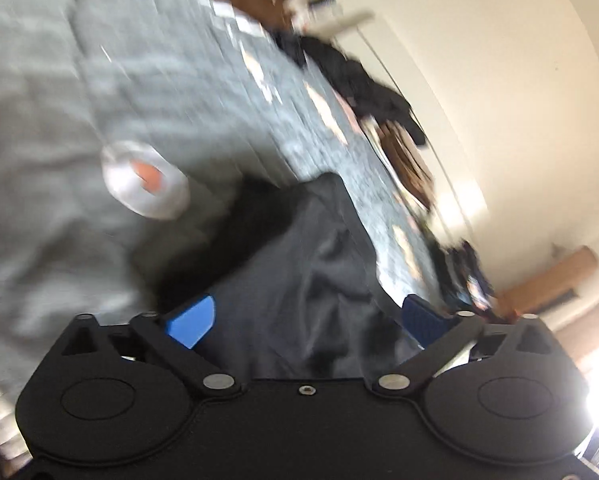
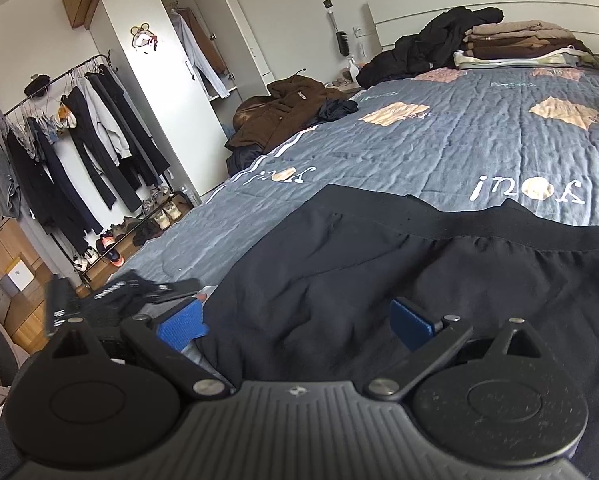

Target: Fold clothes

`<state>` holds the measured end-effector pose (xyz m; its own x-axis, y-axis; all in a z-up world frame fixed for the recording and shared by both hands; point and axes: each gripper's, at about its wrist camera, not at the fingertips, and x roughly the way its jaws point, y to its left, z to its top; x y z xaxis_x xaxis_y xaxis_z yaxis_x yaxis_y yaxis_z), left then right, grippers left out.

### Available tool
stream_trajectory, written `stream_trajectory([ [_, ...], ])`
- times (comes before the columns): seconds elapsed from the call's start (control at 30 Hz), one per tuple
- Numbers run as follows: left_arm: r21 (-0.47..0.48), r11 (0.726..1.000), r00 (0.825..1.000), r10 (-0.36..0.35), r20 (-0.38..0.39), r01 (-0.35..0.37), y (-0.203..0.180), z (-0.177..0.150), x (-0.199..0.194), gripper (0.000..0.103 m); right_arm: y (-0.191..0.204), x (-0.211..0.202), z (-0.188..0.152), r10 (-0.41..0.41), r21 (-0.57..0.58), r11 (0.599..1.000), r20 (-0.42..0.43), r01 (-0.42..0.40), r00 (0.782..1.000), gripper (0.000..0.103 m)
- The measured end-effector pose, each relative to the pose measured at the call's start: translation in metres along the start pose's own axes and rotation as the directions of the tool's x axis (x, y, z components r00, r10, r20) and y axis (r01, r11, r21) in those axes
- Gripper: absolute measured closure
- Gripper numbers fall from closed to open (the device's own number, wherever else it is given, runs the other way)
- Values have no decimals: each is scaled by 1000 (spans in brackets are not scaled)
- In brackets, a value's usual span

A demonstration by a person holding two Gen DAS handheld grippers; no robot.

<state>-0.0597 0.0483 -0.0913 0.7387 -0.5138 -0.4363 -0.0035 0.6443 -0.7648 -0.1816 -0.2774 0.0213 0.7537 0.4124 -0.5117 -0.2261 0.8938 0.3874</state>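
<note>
I see dark shorts (image 2: 399, 280) spread flat on the bed's grey quilt (image 2: 439, 140), waistband at the far edge, laid out for folding or part-folded; I cannot tell which. My right gripper (image 2: 299, 326) hovers low over the near hem, jaws wide apart, holding nothing. My left gripper (image 1: 311, 320), in a blurred view, also has its jaws spread over dark cloth. Folded clothes (image 2: 519, 46) sit stacked by the headboard.
</note>
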Motion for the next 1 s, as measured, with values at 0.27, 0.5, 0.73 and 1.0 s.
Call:
stream_trajectory([
  [0.27, -10, 997, 997, 72, 7, -72, 11, -25, -3, 1, 17, 17, 5, 85, 5, 996, -19, -85, 996, 3],
  [0.5, -62, 995, 997, 74, 19, -72, 20, -25, 15, 1, 32, 31, 5, 128, -14, 992, -50, -129, 990, 3],
  [0.73, -79, 996, 996, 58, 65, -53, 10, -18, 32, 2, 32, 41, 6, 134, -7, 991, -62, -135, 989, 3],
  [1.0, -72, 996, 995, 65, 81, -60, 19, -21, 42, 6, 29, 41, 7, 137, 11, 991, -53, -136, 989, 3],
])
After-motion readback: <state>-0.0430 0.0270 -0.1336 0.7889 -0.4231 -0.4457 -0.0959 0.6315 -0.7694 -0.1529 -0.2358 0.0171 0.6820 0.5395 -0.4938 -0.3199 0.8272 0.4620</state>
